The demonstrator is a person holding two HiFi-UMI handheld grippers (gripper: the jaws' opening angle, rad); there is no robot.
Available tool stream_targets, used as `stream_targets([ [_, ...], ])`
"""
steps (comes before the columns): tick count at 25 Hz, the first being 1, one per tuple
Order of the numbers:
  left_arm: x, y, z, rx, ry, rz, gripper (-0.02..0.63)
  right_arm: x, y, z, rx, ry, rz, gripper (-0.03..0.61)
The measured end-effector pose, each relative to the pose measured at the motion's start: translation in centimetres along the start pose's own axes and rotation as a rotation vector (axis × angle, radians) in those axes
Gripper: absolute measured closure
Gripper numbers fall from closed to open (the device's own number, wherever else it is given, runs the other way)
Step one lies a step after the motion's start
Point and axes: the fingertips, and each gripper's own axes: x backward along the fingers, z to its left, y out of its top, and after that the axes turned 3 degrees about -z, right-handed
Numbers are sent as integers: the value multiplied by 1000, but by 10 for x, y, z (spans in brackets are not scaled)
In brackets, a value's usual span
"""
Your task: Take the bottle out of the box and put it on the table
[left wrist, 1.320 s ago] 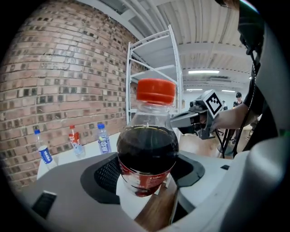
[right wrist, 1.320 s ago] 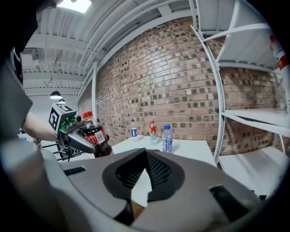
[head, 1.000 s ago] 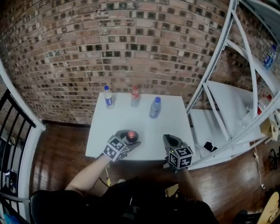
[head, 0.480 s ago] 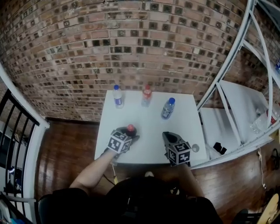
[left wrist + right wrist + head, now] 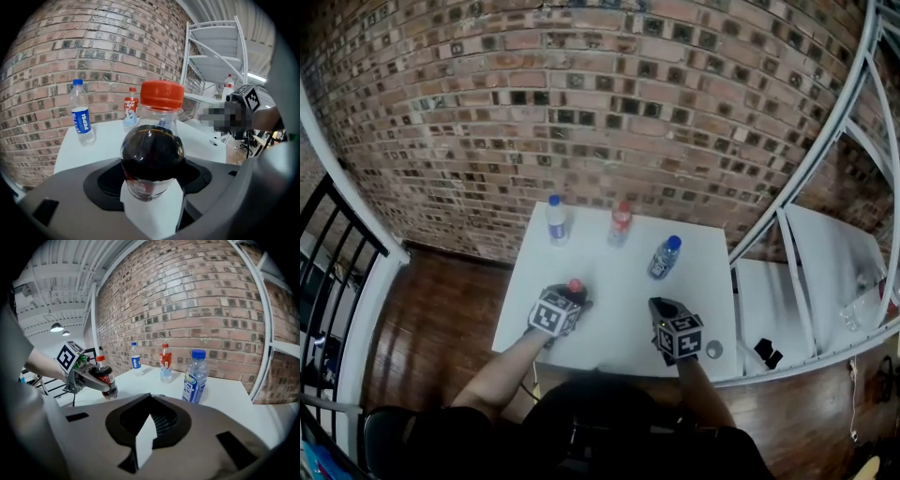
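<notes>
My left gripper (image 5: 572, 298) is shut on a dark cola bottle (image 5: 152, 154) with a red cap (image 5: 575, 286). It holds the bottle by the body over the front left part of the white table (image 5: 609, 323). The right gripper view shows this bottle (image 5: 105, 378) tilted, its base close to the tabletop; I cannot tell if it touches. My right gripper (image 5: 659, 307) hovers over the front right part of the table, jaws together with nothing between them. No box is in view.
Three bottles stand along the table's far edge: a blue-label water bottle (image 5: 556, 220), a red-label bottle (image 5: 621, 223) and a blue bottle (image 5: 664, 258). A small round object (image 5: 713, 349) lies at the front right corner. A white rack (image 5: 806, 262) stands right, a black railing (image 5: 337, 272) left.
Both grippers have moved forward and down over the table. The left one still carries the cola bottle, which now sits lower and nearer the tabletop.
</notes>
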Motion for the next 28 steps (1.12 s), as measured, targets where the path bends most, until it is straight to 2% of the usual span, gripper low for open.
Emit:
stream_targets([
  [5, -16, -22, 13, 12, 63, 45, 296, -19, -14, -12, -8, 29, 55, 575],
  [11, -25, -27, 24, 42, 116, 26, 296, -40, -40, -27, -38, 22, 132, 575],
  [18, -36, -39, 25, 25, 101, 57, 295, -52, -48, -30, -71, 41, 148, 575],
  [24, -39, -38, 26, 34, 93, 20, 295, -56, -59, -30, -95, 49, 159, 575],
  [28, -47, -32, 27, 5, 100, -16, 295, -58, -66, -30, -115, 52, 166, 575],
])
